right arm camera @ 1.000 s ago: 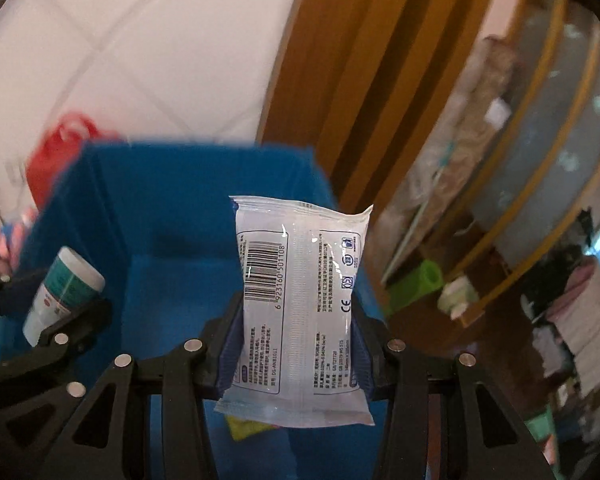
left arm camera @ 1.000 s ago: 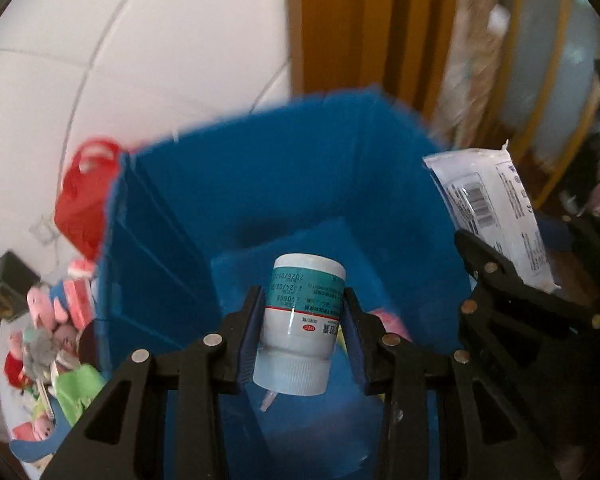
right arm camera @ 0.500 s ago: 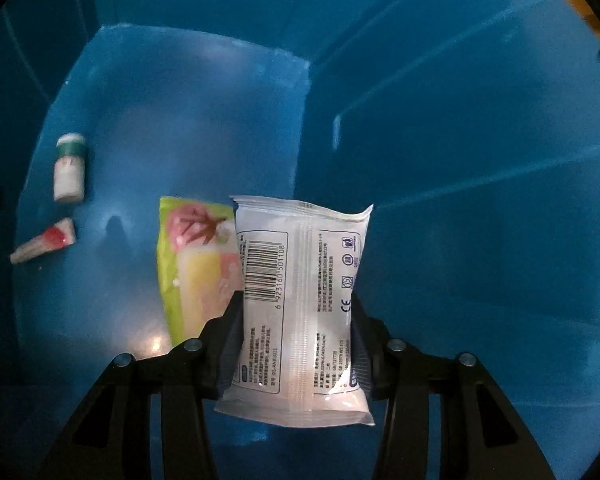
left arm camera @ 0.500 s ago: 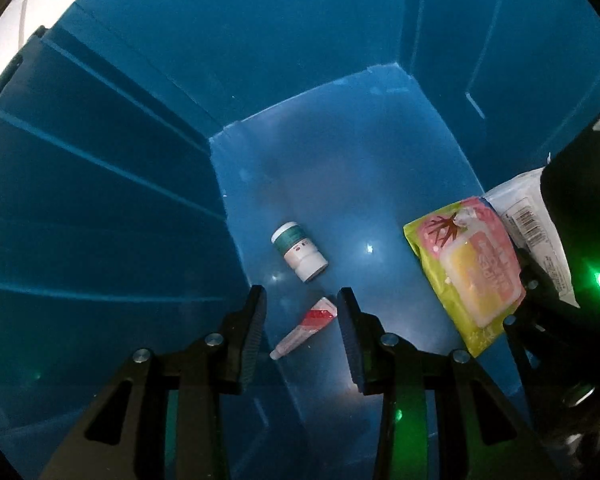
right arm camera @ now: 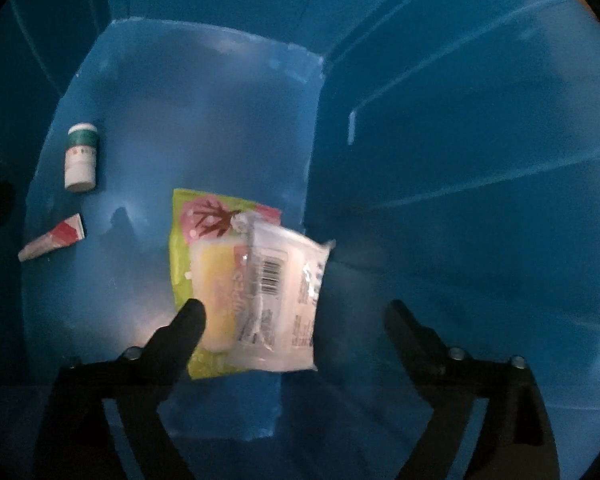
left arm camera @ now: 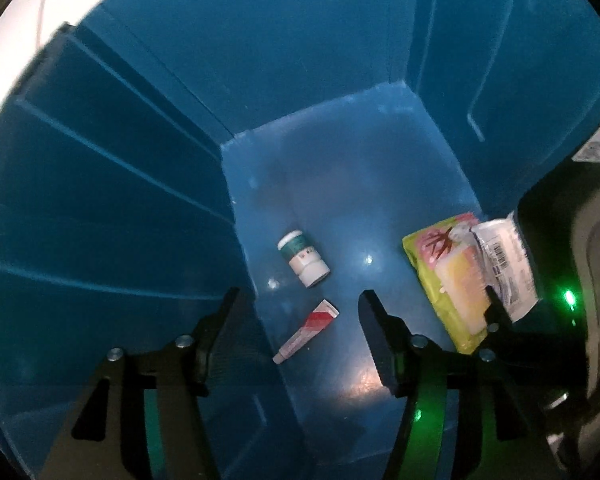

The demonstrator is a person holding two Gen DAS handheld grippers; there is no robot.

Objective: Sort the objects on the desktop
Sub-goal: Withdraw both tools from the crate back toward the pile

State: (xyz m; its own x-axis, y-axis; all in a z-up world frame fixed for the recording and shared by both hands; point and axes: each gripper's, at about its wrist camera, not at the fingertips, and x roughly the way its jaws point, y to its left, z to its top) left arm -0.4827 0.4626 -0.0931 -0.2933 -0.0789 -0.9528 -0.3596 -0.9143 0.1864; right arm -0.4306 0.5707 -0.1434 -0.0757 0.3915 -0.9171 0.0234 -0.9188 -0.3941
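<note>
Blue plastic surrounds both cameras: each gripper points steeply down into a deep bin, its ribbed walls rising on all sides. On the bin floor a white bottle with a green band lies on its side near the left wall, apart from a small red-and-white tube lying just below it in the left wrist view. A yellow-green packet lies flat toward the right wall. A white pack with a barcode sits partly on top of that packet, blurred, free of both fingers. The left gripper has its jaws opening, with nothing between them; bottle and tube lie on the floor beyond its tips. The right gripper has its jaws opening wide, clear of the white pack on both sides.
</note>
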